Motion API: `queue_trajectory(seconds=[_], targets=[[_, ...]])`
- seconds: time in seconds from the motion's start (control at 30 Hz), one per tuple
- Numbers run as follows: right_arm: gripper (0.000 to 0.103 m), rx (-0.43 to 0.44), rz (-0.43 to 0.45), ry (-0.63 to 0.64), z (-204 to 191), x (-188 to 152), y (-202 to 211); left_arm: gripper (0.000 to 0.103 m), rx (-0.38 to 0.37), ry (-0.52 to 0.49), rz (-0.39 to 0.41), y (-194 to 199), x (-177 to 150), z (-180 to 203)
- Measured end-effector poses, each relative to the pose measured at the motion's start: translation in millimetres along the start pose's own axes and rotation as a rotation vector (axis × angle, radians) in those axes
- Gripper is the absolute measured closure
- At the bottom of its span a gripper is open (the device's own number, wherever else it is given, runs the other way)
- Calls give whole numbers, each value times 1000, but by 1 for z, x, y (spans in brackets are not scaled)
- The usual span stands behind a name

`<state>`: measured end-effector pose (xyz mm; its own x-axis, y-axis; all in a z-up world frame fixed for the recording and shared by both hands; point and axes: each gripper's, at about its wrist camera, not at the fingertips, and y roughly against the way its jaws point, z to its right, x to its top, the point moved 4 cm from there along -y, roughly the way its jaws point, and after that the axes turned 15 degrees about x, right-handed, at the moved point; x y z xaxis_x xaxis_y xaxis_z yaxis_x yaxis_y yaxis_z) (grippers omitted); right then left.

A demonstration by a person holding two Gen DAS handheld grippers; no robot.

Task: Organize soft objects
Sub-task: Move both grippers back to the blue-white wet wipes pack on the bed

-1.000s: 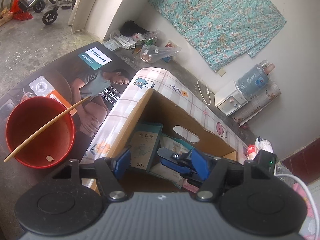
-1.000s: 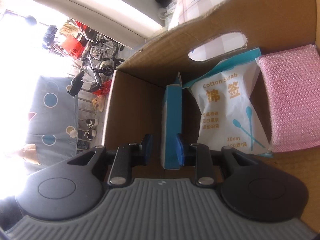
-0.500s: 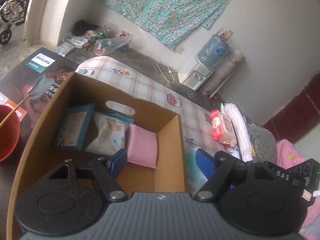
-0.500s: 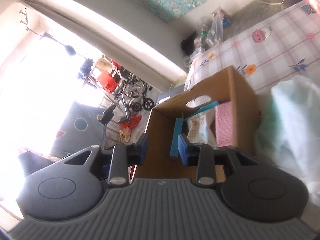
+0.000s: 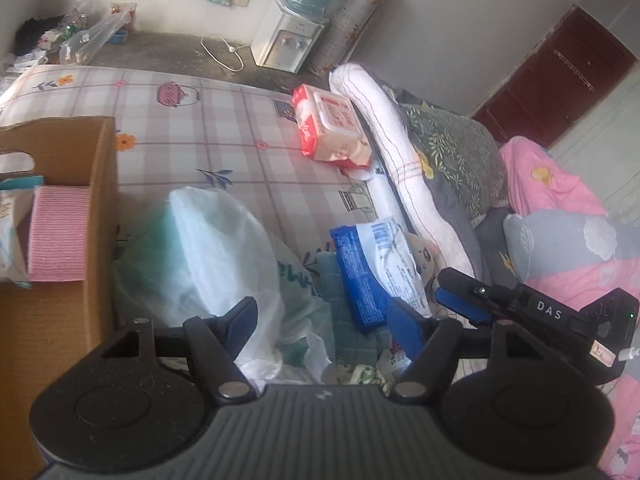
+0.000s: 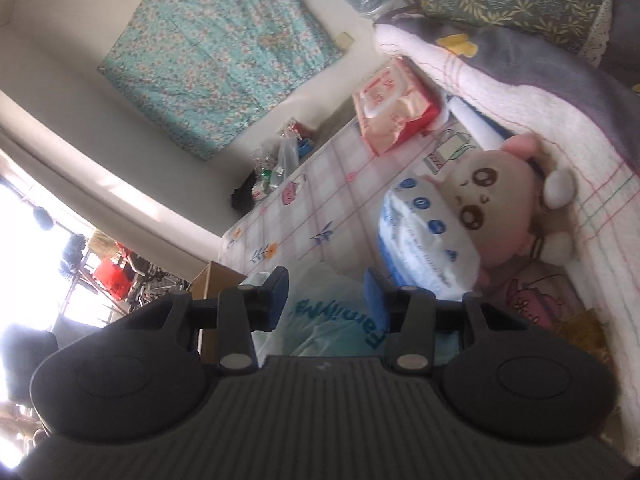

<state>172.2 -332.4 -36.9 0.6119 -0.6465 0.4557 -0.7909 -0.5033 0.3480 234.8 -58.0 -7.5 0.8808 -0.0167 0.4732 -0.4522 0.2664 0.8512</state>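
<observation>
Changes since a second ago: both grippers have left the box (image 5: pixel 96 184) and now look over the items beside it. The right gripper (image 6: pixel 326 294), then closed on a blue carton inside the box, holds nothing; its jaws are opening, pads apart over a plastic bag (image 6: pixel 332 316). The left gripper (image 5: pixel 324 320) has swung from the box to the bed; its jaws are closing but stand wide, pressing on nothing, with the bag (image 5: pixel 208 256) below them.

Items, by material and shape:
- Box: brown corrugated cardboard with a cut-out handle; a pink ribbed sponge (image 5: pixel 58 232) stands inside against its wall.
- Bag: thin, translucent white plastic, crumpled and puffed, just beside the box.
- Blue pack (image 5: pixel 376 264): glossy blue-and-white soft wrapper, flat, right of the bag.
- Red pack (image 5: pixel 332 128): red-and-white soft wipes pack, well apart from the box.
- Plush (image 6: pixel 492 200): beige, rounded, embroidered face, leaning on the blue pack.
- Towel (image 5: pixel 384 120): white terry roll with thin stripes.

Surface and room: checked sheet (image 5: pixel 224 120) with small printed motifs; pink blanket (image 5: pixel 560 200); leaf-print pillow (image 5: pixel 456 152). White walls, teal floral cloth (image 6: pixel 224 48) hung up, water dispenser (image 5: pixel 288 36) on a concrete floor.
</observation>
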Motion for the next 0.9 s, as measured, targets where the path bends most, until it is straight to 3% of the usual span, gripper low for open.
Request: queue_trajectory(seconds=[0.2, 0.37, 0.7, 0.8, 0.9], targets=[[61, -39, 27, -48, 58, 13, -17, 48, -2, -80, -84, -52, 5, 49], [61, -59, 0, -67, 85, 26, -37, 64, -18, -101, -125, -77, 9, 63], [60, 78, -54, -99, 80, 30, -53, 65, -50, -62, -144, -90, 23, 49], [61, 146, -78, -136, 75, 29, -61, 63, -54, -66, -156, -88, 23, 44], [62, 220, -109, -185, 69, 26, -72, 53, -60, -59, -169, -88, 22, 39]])
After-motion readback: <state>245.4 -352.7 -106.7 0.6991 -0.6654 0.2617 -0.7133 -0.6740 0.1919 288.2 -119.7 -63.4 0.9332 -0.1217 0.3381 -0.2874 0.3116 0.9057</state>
